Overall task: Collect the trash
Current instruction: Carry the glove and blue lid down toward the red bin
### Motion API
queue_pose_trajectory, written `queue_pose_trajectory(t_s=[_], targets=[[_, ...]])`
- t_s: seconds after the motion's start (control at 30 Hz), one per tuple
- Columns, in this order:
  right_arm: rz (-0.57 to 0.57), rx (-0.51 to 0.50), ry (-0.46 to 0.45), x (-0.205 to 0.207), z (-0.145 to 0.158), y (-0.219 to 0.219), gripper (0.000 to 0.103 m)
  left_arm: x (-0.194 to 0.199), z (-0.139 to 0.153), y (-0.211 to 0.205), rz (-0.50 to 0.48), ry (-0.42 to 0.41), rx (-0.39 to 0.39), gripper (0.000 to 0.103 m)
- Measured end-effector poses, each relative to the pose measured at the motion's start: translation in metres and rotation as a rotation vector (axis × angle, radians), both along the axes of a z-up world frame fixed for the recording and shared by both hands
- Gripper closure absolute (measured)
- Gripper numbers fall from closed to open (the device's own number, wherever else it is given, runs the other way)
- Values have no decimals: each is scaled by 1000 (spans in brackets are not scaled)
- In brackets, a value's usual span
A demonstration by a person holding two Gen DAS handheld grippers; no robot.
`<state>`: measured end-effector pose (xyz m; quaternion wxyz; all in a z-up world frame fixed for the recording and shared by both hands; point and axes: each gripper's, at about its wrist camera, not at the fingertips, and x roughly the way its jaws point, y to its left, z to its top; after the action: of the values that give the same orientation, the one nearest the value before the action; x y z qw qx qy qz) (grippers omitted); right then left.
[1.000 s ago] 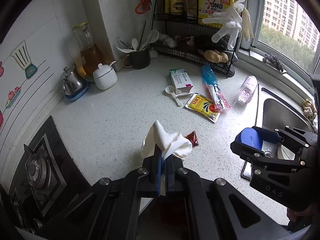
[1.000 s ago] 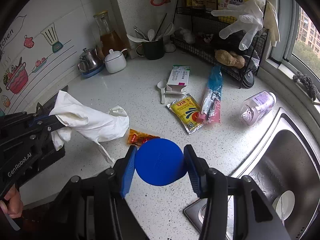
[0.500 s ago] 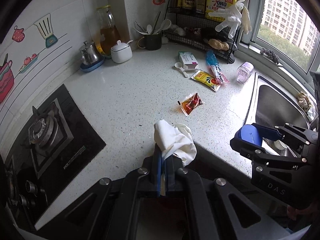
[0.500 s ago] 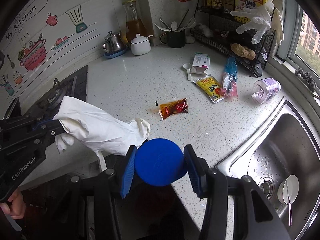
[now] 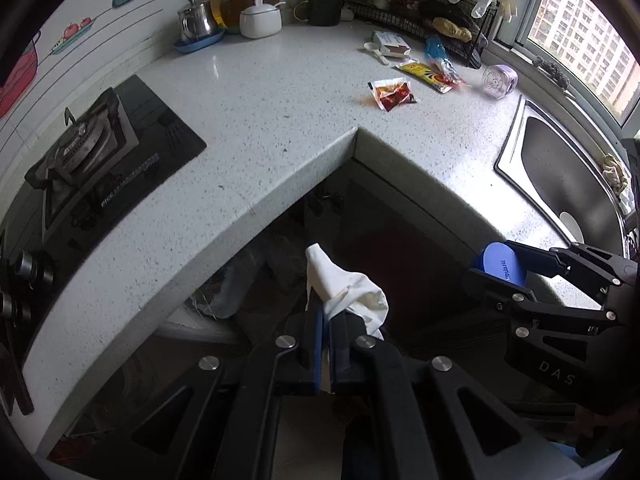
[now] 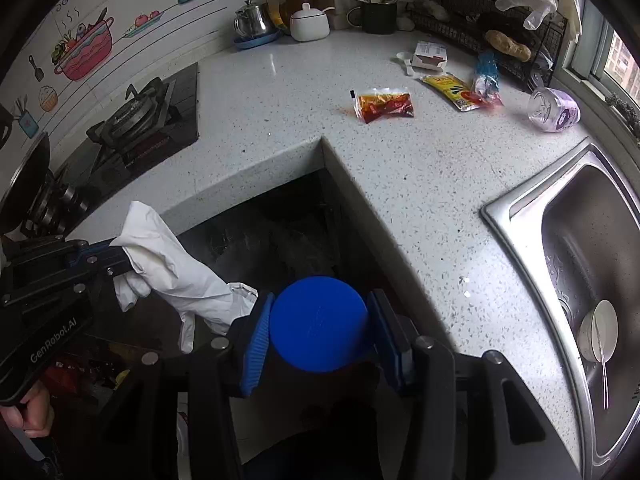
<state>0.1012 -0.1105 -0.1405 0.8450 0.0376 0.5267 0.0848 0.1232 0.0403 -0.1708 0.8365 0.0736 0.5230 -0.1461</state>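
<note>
Trash rides in both grippers, off the near edge of the countertop [image 6: 280, 92], above the dark gap in its inner corner. Left gripper [image 5: 325, 316] is clamped shut on a crumpled white glove [image 5: 352, 292]; right gripper [image 6: 318, 324] squeezes a round blue lid [image 6: 318, 324] between its blue pads [image 6: 258, 340]. Farther off on the counter lie a red sauce packet [image 6: 384, 106], then a yellow sachet [image 6: 450, 86] and a tipped clear bottle [image 6: 554, 110] far right, near the sink [image 6: 520, 208]. At left sits the gas stove [image 6: 136, 120].

Speckled L-shaped countertop [image 6: 400, 184]: red sauce packet [image 6: 383, 105], yellow packet [image 6: 450, 85], toppled bottle [image 6: 554, 110], hob [image 6: 140, 120].
</note>
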Motion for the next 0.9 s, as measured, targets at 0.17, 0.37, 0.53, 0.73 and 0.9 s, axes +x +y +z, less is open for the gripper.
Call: queue_pose_trajectory(t_s=[0.17,0.37,0.53,0.73,0.9], targets=[[41,19,19,-9,-33,11,58,-7,-38,8,24,31,2,101],[80,5,71,-12,-89,25,58,-6,-99,20,61,77,-11,101],[87,19,118,-6,-140,34,58,-2,-160,24,74,123,-32,101],[72,5,139,3,-208,43,58,8,-239,28,92,167,-47,101],[54,-3,161,13,-266,42,58,20,-294,20,63,190,-28,102]])
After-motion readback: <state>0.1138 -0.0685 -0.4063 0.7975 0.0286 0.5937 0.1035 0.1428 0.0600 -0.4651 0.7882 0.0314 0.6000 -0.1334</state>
